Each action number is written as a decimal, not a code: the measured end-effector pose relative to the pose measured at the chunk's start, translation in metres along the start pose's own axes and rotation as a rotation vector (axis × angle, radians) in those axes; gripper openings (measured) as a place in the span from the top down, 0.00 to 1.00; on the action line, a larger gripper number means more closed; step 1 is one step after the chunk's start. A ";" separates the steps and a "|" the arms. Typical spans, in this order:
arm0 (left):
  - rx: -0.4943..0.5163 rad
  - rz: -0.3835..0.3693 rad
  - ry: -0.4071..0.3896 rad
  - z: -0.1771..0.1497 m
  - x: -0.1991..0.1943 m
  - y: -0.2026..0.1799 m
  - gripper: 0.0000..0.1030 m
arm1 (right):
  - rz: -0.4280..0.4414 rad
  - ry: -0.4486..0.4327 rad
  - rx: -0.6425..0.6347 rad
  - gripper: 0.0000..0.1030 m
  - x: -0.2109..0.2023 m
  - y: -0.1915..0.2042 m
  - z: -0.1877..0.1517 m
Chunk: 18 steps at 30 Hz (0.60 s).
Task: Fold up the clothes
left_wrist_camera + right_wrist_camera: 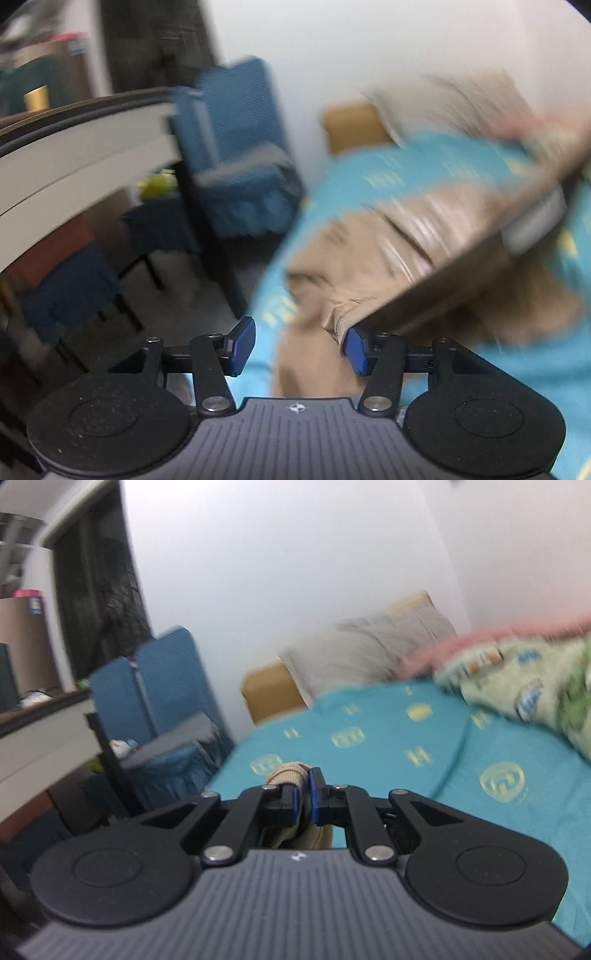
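Pinching a ribbed tan fabric garment [291,771], your right gripper [302,794] hovers above the turquoise patterned bedsheet [369,738]; your left gripper [298,345] stands spread, holding nothing.

One tan garment [354,266] is lying on one bed [369,734] with a teal patterned sheet. One grey pillow [369,653] is leaning at its head, and one green printed quilt [524,679] is sitting bunched at the side. One blue chair [162,709] is standing beside it. Two tools are showing: the left tool [299,345] and the right tool [303,794].
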<state>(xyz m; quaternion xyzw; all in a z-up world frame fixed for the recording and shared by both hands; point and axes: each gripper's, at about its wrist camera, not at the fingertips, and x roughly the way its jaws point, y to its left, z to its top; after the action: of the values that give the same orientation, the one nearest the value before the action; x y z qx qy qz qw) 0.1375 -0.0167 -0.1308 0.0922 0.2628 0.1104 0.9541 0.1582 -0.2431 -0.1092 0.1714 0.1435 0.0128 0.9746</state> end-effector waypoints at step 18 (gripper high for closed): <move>-0.047 -0.064 0.038 0.007 0.001 0.026 0.40 | -0.197 0.389 -0.044 0.50 0.044 -0.018 -0.063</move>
<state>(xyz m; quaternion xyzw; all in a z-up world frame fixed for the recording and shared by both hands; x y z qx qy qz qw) 0.1373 0.0072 -0.1193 0.0593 0.2809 0.0879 0.9539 0.1824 -0.2357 -0.1838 0.1294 0.3446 -0.0467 0.9286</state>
